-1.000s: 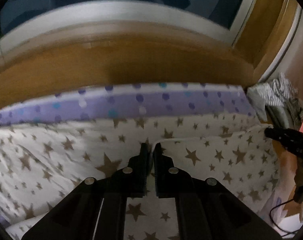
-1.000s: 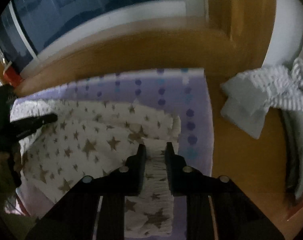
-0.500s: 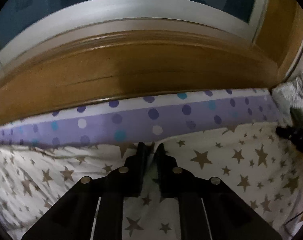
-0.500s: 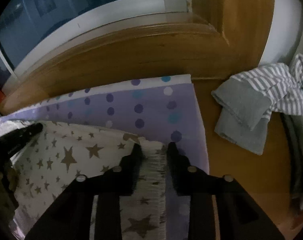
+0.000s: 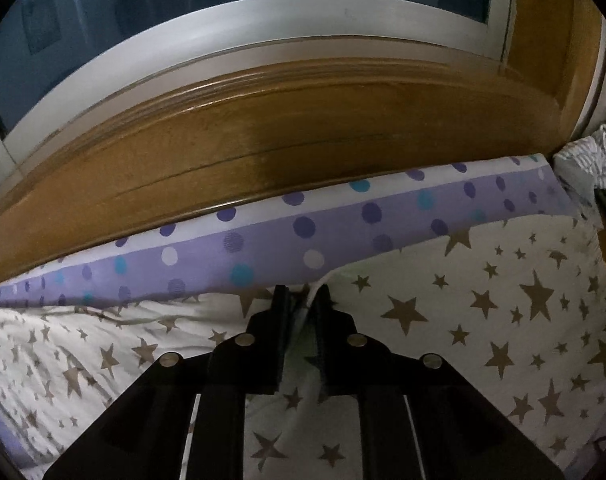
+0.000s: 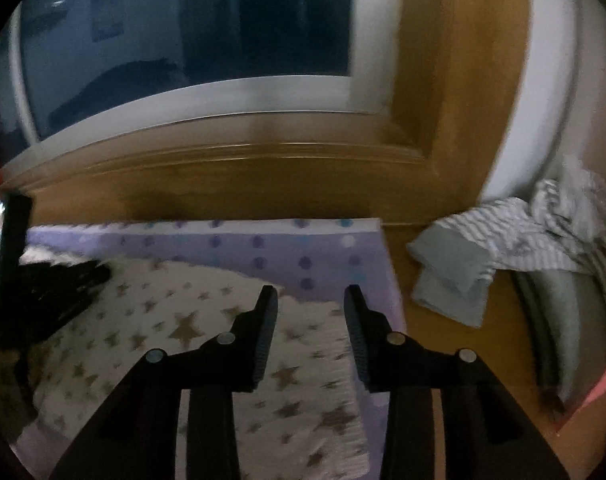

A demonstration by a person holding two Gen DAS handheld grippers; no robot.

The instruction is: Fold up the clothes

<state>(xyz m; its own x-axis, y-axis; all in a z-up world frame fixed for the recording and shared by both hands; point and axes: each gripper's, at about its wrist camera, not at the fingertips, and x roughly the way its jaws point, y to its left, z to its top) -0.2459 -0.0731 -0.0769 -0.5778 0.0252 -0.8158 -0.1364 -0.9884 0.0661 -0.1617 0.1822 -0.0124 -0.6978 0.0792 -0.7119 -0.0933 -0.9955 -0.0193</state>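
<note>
One star-print garment [image 5: 483,312]: white fabric with brown stars, lying flat on a purple polka-dot mat [image 5: 343,220]; it covers most of the mat's near part, and a dotted strip of mat stays bare along the far edge; a ribbed cuff or hem [image 6: 323,360] sits at the garment's right end, close to the mat's right edge.

Left claw [image 5: 301,300]: two black fingers nearly together, pinching a raised fold or edge of the star-print garment at its far side, right where cloth meets the bare strip; a pale seam runs up between the fingers; cloth to the left of the claw is wrinkled, cloth to the right is smoother.

Right claw [image 6: 309,304]: fingers spread wide apart, nothing between them; it hangs over the ribbed end; contact with the cloth cannot be told, right wrist view is blurred.

The left claw also shows at the left edge of the right wrist view, as a dark shape on the garment.

The mat lies on a wooden floor [image 6: 455,340]; behind it one wooden sill or baseboard [image 5: 303,132], then one white-framed window [image 5: 243,20], glass dark.

Right of the mat, apart from it: one pile of striped and grey clothes [image 6: 503,248] on the floor, by the wall; count of items in it cannot be told; one grey piece hangs toward the mat; a pink edge shows at the near right, not identifiable.
</note>
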